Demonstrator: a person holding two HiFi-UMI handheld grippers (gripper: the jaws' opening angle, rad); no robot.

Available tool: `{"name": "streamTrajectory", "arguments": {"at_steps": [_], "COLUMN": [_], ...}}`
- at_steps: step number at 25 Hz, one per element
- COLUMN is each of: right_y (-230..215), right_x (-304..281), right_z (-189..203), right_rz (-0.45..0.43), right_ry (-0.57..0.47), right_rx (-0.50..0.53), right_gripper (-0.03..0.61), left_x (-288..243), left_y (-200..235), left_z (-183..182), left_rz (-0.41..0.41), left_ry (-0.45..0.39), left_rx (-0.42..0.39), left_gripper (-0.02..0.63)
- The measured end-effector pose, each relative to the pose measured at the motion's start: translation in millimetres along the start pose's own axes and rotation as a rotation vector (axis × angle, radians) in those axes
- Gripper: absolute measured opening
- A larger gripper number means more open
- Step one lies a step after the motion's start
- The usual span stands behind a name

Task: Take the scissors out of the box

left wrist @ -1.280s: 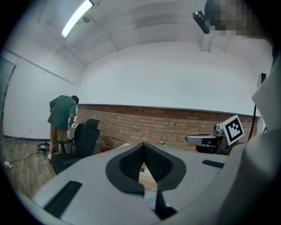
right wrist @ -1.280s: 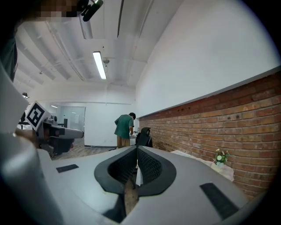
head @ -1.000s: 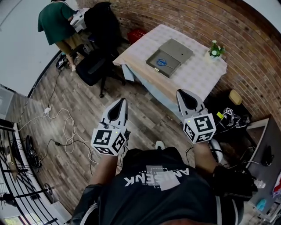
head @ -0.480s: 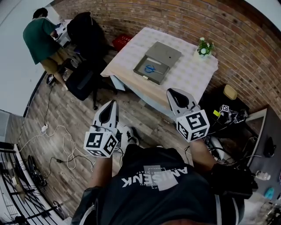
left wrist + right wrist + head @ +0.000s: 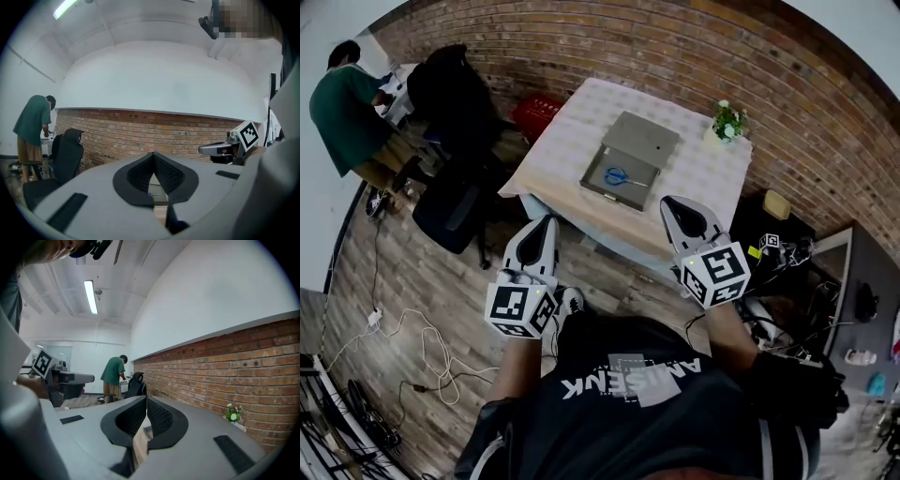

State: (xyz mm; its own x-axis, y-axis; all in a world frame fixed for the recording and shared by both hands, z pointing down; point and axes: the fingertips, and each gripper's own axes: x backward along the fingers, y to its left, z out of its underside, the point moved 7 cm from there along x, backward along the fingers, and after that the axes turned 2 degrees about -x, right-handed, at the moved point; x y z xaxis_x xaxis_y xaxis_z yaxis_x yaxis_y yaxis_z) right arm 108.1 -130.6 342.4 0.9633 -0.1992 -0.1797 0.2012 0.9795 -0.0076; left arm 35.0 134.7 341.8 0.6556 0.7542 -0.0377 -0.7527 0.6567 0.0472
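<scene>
both my left gripper (image 5: 546,223) and right gripper (image 5: 673,204) have jaws pressed together, empty, near the tabletop (image 5: 572,131); the scissors (image 5: 617,176) lie in the open box (image 5: 592,187), so i judge a closed-jaw approach could shove them aside.

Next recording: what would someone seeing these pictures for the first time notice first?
The open grey box on the cloth-covered table, with blue-handled scissors lying inside it, draws the eye first, set against the brick wall. In the foreground the left gripper and right gripper point toward the table, fingers closed on nothing. A person in a green shirt stands at the far left.
</scene>
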Motion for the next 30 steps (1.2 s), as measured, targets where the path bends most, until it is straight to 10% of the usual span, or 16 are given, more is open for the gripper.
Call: {"name": "streamTrajectory", "arguments": {"at_steps": [15, 30], "right_y": [57, 69], "right_x": [-129, -192], "right_z": [-23, -29], "right_rz": [0.114, 0.215], "right_ry": [0.094, 0.091], "right_rx": [0.002, -0.086], "right_gripper": [0.04, 0.04], "left_x": [-60, -120], "left_y": [155, 208], "left_z": [-1, 13], "left_rz": [0.19, 0.336], "left_ry": [0.015, 0.101], "left_rx": [0.079, 0.089], "left_gripper": [0.011, 0.011]}}
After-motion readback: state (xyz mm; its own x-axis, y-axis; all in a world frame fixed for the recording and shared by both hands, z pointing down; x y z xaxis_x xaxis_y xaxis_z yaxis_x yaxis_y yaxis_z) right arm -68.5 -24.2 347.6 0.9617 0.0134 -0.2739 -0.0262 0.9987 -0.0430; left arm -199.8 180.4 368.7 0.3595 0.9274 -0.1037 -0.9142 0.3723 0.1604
